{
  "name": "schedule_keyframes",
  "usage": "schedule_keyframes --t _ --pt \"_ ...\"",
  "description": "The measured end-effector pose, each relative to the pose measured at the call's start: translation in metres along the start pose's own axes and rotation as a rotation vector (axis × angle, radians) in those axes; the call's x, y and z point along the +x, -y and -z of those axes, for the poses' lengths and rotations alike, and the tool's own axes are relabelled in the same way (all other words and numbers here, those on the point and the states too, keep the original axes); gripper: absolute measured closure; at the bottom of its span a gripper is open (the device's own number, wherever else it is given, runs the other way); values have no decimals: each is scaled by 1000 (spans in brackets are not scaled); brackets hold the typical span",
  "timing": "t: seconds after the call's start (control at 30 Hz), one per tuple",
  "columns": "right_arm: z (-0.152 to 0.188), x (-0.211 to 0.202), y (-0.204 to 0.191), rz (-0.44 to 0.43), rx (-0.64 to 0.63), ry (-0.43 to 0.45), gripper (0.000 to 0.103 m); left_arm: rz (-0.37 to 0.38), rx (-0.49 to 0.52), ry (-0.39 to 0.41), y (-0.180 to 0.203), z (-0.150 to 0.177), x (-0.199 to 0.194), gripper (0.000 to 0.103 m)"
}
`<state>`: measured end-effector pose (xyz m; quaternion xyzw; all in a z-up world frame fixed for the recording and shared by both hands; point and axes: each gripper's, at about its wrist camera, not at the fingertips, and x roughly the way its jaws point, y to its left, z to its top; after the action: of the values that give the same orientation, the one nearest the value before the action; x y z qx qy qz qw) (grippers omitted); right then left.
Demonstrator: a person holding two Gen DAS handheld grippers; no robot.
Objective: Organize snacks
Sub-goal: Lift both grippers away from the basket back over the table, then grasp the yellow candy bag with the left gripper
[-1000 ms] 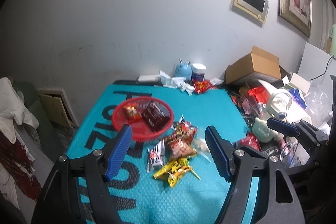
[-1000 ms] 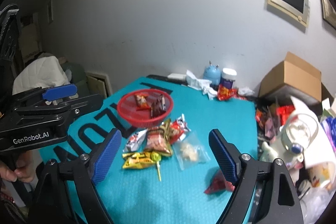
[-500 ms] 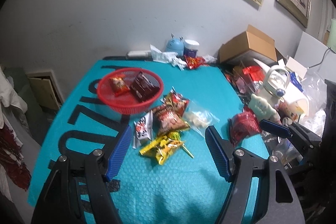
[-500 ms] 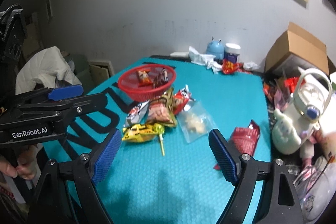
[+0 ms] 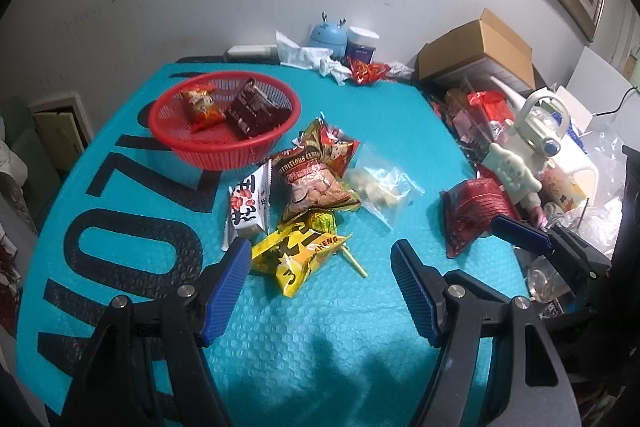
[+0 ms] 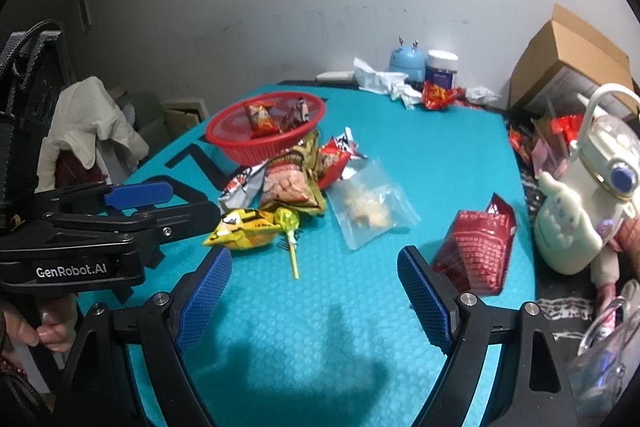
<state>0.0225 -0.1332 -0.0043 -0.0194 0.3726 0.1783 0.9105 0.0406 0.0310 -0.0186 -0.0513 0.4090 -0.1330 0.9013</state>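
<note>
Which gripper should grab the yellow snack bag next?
Probably the left gripper. The yellow snack bag lies right beside its open fingers. The right gripper is open too, but nearer the red bag.

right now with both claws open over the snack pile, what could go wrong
The yellow packet overlaps the lollipop and lies under the cereal bag; grabbing one may drag the others. The red basket touches the pile and could get nudged. The red pouch sits near the mat's cluttered edge.

round red plastic mesh basket (image 5: 224,123), teal bubble-textured mat with black lettering (image 5: 320,327), crinkly yellow foil snack packet with black print (image 5: 298,259), flat dark-red foil pouch (image 6: 476,247), blue ribbed gripper pads (image 5: 226,291)
</note>
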Motion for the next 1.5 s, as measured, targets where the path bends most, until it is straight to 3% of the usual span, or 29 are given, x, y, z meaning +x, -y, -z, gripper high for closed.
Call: schedule_keyframes --t 0.5,0.77,0.9,0.97,1.03,1.13,1.37,1.5 --pt "0 36 24 -14 35 -65 17 -20 1 -148 -11 -1 65 32" --pt "0 44 29 -17 45 -79 17 -40 16 -199 -12 2 87 32" --pt "-2 42 32 -8 49 -72 17 -54 37 -185 -11 5 91 32" --pt "-2 40 33 -2 50 -67 17 -84 62 -173 -8 6 90 58" --pt "-3 37 35 5 53 -60 17 -81 88 -183 -5 6 89 64" --pt "-2 32 39 15 63 -48 17 -55 86 -181 -3 7 85 70" --pt "2 17 49 43 89 -32 17 -34 107 -132 8 7 62 70" --pt "7 5 55 67 101 -19 17 20 113 -118 20 4 52 70"
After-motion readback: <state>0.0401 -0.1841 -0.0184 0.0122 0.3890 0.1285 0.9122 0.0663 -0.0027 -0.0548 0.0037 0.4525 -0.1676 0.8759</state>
